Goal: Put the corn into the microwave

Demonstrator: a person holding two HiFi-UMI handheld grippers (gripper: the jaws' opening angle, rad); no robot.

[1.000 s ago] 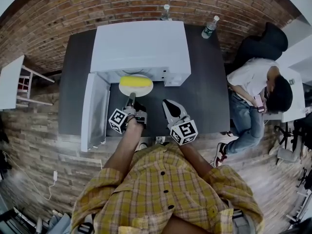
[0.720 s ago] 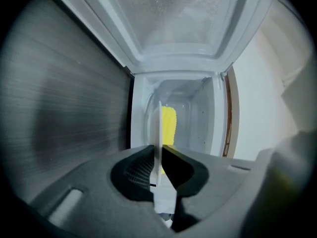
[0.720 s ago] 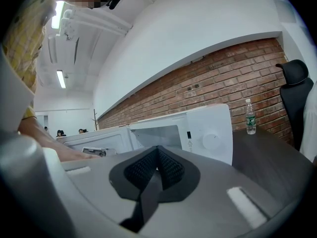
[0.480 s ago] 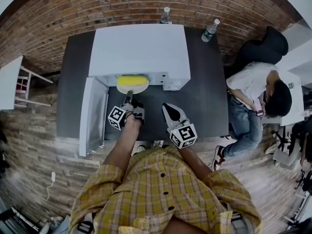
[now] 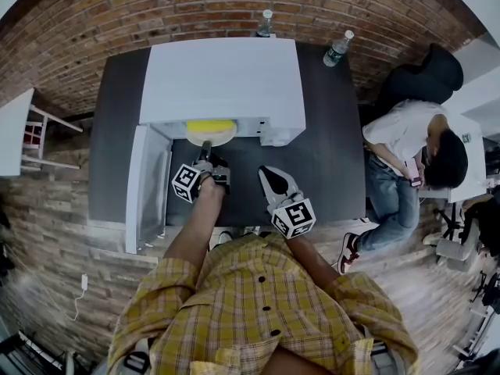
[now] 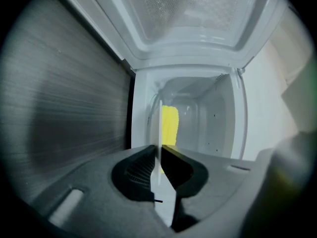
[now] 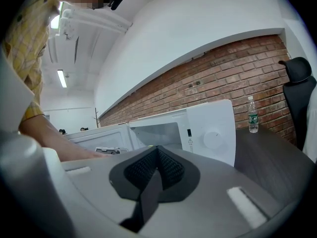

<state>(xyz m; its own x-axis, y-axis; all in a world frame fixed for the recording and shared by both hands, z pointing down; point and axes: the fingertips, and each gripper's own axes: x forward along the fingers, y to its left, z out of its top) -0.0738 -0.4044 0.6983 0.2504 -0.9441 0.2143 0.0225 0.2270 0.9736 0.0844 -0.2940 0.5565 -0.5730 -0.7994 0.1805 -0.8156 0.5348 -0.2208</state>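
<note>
A yellow corn cob [image 5: 209, 124] lies on a white plate [image 5: 211, 135] that sits half inside the mouth of the white microwave [image 5: 223, 76]. My left gripper [image 5: 205, 153] is shut on the plate's near rim. In the left gripper view the plate [image 6: 159, 128] shows edge-on between the jaws, and the corn [image 6: 170, 125] is inside the white cavity [image 6: 208, 118]. The microwave door [image 5: 147, 184] hangs open to the left. My right gripper [image 5: 269, 176] hovers over the dark table, shut and empty; in its own view the gripper [image 7: 157, 153] points toward the microwave [image 7: 208, 130].
Two water bottles [image 5: 266, 20] [image 5: 337, 45] stand at the back of the dark table [image 5: 328, 155] by the brick wall. A seated person [image 5: 406, 143] and a black chair [image 5: 418, 73] are to the right. A white side table [image 5: 16, 131] stands at the left.
My left gripper has pushed the plate and corn forward, from in front of the microwave to partly inside its opening. The right gripper has barely moved.
</note>
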